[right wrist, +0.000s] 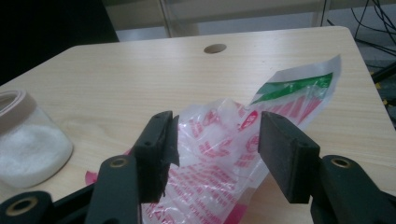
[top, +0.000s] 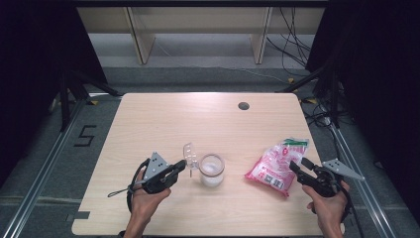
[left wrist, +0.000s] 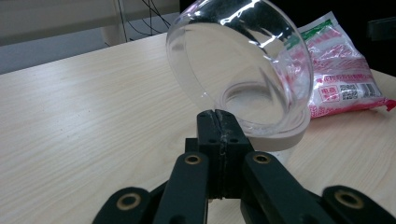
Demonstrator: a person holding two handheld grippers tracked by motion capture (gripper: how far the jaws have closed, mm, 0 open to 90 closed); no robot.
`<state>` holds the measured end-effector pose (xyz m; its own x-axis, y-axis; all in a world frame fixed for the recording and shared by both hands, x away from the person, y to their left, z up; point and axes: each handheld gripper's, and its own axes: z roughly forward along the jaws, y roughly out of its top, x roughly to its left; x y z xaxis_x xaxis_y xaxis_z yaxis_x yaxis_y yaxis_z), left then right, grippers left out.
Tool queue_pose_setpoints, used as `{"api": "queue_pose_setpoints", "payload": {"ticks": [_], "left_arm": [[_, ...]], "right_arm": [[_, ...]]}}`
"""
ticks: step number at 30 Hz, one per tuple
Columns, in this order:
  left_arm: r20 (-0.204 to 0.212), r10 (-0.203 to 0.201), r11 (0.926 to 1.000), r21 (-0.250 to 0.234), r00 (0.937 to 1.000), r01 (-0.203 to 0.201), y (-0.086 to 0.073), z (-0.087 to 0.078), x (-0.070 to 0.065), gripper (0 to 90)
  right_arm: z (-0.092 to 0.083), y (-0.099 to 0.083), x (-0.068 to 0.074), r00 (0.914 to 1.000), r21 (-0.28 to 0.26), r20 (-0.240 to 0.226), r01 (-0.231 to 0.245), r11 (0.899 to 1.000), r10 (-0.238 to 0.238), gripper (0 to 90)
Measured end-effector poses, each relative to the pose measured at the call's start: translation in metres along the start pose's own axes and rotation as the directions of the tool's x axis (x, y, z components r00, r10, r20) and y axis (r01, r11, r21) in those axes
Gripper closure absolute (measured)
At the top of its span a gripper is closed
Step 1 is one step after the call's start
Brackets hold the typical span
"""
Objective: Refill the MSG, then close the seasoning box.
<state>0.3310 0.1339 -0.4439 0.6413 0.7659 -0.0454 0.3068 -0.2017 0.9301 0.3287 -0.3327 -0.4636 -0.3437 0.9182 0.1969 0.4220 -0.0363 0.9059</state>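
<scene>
Clear domed lid [left wrist: 238,70] clamped by its rim in the left gripper [top: 179,167], jaws pressed fully together on the edge. Held tilted, almost on edge, just to the left of the glass jar [top: 211,170] and above the counter [top: 198,119], hollow side turned toward the jar. Probably kept off to that side so the jar mouth stays free while its contents are dealt with, and close enough to go back on with a short move.

Jar standing upright on the counter, uncovered, partly filled with white granules [right wrist: 28,149], a pale band round its neck. Looks like salt or sugar; cannot tell which.

To the right of the jar, apart from it, pink and white plastic bag [top: 277,166] lying slumped on the counter, its green-striped top [right wrist: 299,86] pointing away from the person. Bag wrinkled and slack, so likely partly emptied.

Right gripper [top: 295,167] at the bag's near right edge, farther from the jar than the bag itself. Jaws standing well apart, nothing pressed between them; crumpled bag film showing in the gap from the right gripper view, pads clear of it. Reads as a bag set down and let go, with the jar filled, leaving the lid to be brought over the jar.

Far beyond the jar, a round cable hole [top: 243,105] in the counter.
</scene>
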Motion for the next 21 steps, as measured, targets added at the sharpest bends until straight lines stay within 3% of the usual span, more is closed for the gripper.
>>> {"api": "queue_pose_setpoints", "payload": {"ticks": [4,5,6,7,8,9,11,15,16,18,19,21], "left_arm": [[-0.005,-0.001,0.9999,-0.011,1.0000,0.001,0.003,-0.001,-0.001,89.0],[-0.001,0.015,0.9998,-0.014,0.9999,-0.015,0.003,-0.001,0.000,89.0],[-0.002,0.014,0.9998,-0.012,0.9999,-0.014,0.004,-0.002,0.000,89.0],[-0.002,0.015,0.9998,-0.012,0.9999,-0.015,0.004,-0.002,0.000,89.0],[-0.004,0.011,0.9999,-0.013,0.9999,-0.011,0.004,-0.002,0.000,89.0],[0.003,0.003,0.9998,-0.020,1.0000,-0.003,0.003,-0.002,0.000,89.0],[-0.003,0.018,0.9997,-0.020,0.9998,-0.018,0.003,-0.002,0.000,89.0],[0.001,0.007,0.9998,-0.019,1.0000,-0.007,0.003,-0.002,-0.001,89.1],[-0.002,0.016,0.9997,-0.019,0.9999,-0.016,0.003,-0.002,0.000,89.1],[-0.004,0.007,0.9997,-0.023,1.0000,-0.007,0.003,-0.002,-0.001,89.1],[-0.005,0.020,0.9995,-0.023,0.9998,-0.020,0.004,-0.003,-0.001,89.2],[-0.001,0.018,0.9995,-0.027,0.9998,-0.018,0.004,-0.002,-0.002,89.1]], "right_arm": [[-0.003,0.000,0.006,0.9998,0.027,-0.007,0.018,0.999,-0.018,45.6],[-0.003,-0.001,0.008,0.9997,0.026,-0.017,0.020,0.999,-0.019,45.6],[-0.004,-0.001,0.011,0.9998,0.020,-0.019,0.004,1.000,-0.003,45.5],[-0.002,-0.001,0.009,0.9986,0.002,-0.015,0.050,0.999,-0.050,45.3],[-0.004,-0.001,0.013,0.9992,0.016,-0.024,0.033,0.999,-0.032,45.2],[-0.004,-0.001,0.012,0.9979,0.021,-0.005,0.065,0.998,-0.065,45.1],[-0.004,-0.002,0.014,0.9981,0.024,-0.037,0.050,0.998,-0.049,45.1],[-0.004,-0.003,0.017,0.9977,0.030,-0.046,0.051,0.998,-0.050,44.8],[-0.004,-0.003,0.017,0.9979,0.041,-0.021,0.062,0.997,-0.062,44.8],[-0.004,-0.004,0.019,0.9977,0.034,-0.048,0.049,0.998,-0.048,44.8],[-0.005,-0.004,0.019,0.9968,0.028,-0.038,0.071,0.997,-0.070,44.8],[-0.005,-0.005,0.020,0.9969,0.041,-0.046,0.066,0.997,-0.064,44.8]]}}
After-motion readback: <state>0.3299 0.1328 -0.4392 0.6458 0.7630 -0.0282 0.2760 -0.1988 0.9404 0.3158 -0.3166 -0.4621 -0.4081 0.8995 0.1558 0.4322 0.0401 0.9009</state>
